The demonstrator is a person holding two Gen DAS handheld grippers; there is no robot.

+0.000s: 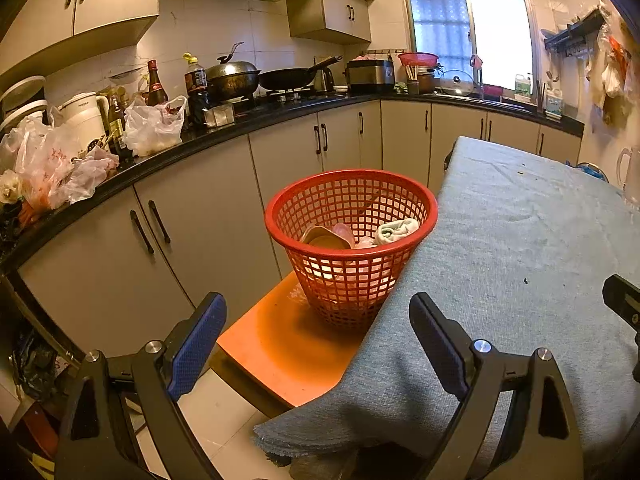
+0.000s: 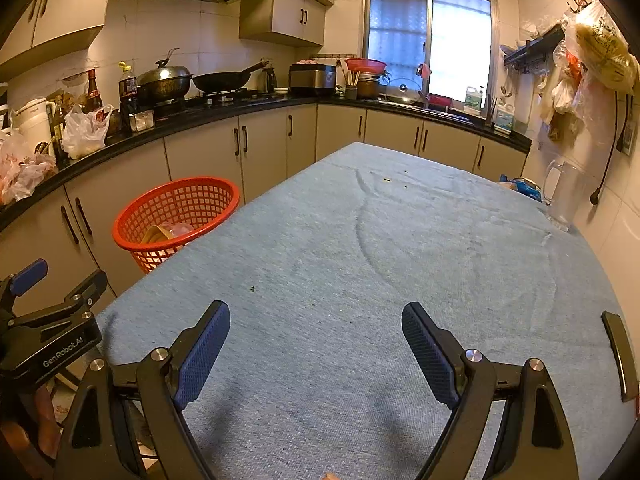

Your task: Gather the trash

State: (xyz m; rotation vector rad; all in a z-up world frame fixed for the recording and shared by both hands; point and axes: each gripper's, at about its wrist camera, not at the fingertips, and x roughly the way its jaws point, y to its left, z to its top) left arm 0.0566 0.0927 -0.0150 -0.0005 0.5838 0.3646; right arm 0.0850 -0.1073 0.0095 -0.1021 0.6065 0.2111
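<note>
A red mesh basket point(image 1: 352, 204) stands on an orange stool point(image 1: 280, 344) beside the table point(image 1: 520, 248), which is covered with a blue cloth. Inside it lie a tan bowl-like piece point(image 1: 324, 237), pink wrappers point(image 1: 344, 232) and a crumpled white-green cloth or paper point(image 1: 396, 230). My left gripper point(image 1: 318, 340) is open and empty, in front of the basket at the table's left edge. My right gripper point(image 2: 316, 348) is open and empty above the cloth point(image 2: 360, 260). The basket also shows in the right wrist view point(image 2: 176, 216), and so does the left gripper's body point(image 2: 52, 320). Small crumbs point(image 2: 252, 289) dot the cloth.
A black counter point(image 1: 240, 128) with cabinets runs along the left and back walls, crowded with plastic bags point(image 1: 154, 126), bottles, pots and a wok point(image 1: 288, 78). A clear pitcher point(image 2: 564, 196) and a blue package point(image 2: 520, 186) sit at the table's far right. Bags hang on the right wall point(image 2: 592, 60).
</note>
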